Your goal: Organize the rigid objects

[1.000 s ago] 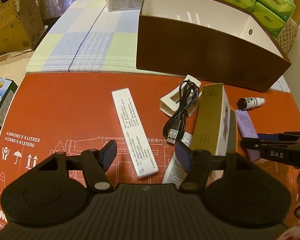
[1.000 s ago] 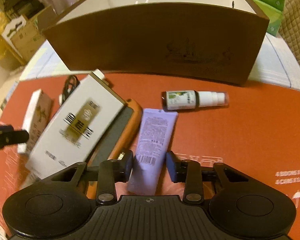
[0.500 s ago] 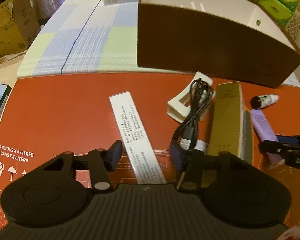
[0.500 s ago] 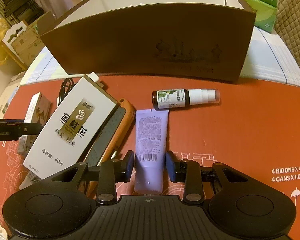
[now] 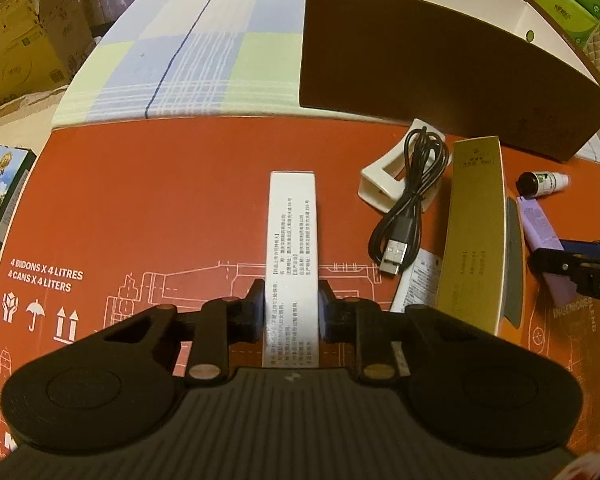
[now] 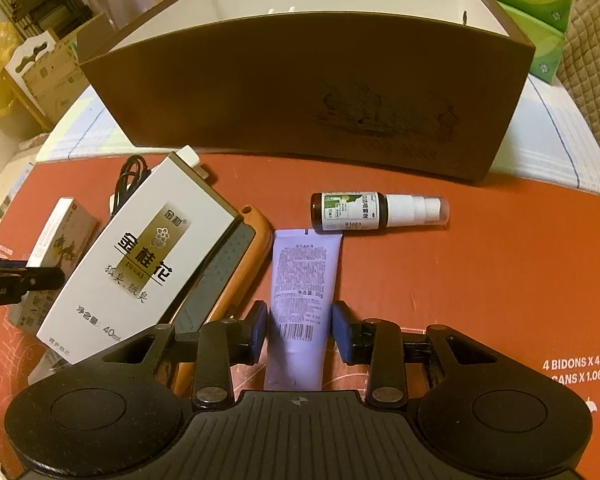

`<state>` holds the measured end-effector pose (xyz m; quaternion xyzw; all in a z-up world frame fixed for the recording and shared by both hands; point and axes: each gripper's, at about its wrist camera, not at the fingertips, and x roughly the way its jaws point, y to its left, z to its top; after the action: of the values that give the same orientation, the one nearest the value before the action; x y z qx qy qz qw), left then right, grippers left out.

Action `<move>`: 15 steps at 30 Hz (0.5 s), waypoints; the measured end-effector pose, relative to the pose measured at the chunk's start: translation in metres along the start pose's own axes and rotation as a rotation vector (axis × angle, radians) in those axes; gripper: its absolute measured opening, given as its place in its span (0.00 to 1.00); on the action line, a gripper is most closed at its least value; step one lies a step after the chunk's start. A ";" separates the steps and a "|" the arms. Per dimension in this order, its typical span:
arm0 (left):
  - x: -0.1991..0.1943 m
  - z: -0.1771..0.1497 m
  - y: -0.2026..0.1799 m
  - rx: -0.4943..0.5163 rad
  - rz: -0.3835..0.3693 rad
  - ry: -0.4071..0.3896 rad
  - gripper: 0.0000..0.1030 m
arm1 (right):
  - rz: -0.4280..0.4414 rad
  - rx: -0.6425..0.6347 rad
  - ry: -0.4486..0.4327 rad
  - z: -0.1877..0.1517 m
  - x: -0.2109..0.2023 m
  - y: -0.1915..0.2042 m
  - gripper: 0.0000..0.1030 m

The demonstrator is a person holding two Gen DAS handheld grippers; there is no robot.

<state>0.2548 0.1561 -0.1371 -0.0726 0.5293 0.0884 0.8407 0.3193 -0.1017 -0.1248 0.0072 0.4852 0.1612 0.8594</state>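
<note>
On the red cardboard, my left gripper [image 5: 291, 312], wide apart a second ago, is closing onto the narrow white box [image 5: 291, 248]; lifting toward the brown bin [image 5: 440, 68] looks next. My right gripper [image 6: 299, 330] straddles the purple tube [image 6: 304, 292], pads just clear.

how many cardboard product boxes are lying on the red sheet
2. The narrow white box lies mid-sheet, between the closing jaws of the left tool. The gold and white box leans on the orange sharpening stone beside it. Others may be hidden.
</note>
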 end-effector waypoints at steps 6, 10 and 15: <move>0.007 0.004 -0.003 -0.004 0.004 0.013 0.21 | -0.043 -0.093 0.002 0.001 0.002 0.012 0.32; 0.007 0.004 -0.006 -0.001 0.012 0.006 0.21 | -0.027 -0.084 -0.001 0.003 0.001 0.006 0.30; 0.004 0.002 -0.007 -0.003 0.005 0.002 0.21 | 0.006 -0.058 0.015 0.001 -0.005 -0.004 0.29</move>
<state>0.2595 0.1496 -0.1395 -0.0725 0.5301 0.0915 0.8398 0.3191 -0.1065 -0.1208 -0.0173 0.4865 0.1779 0.8552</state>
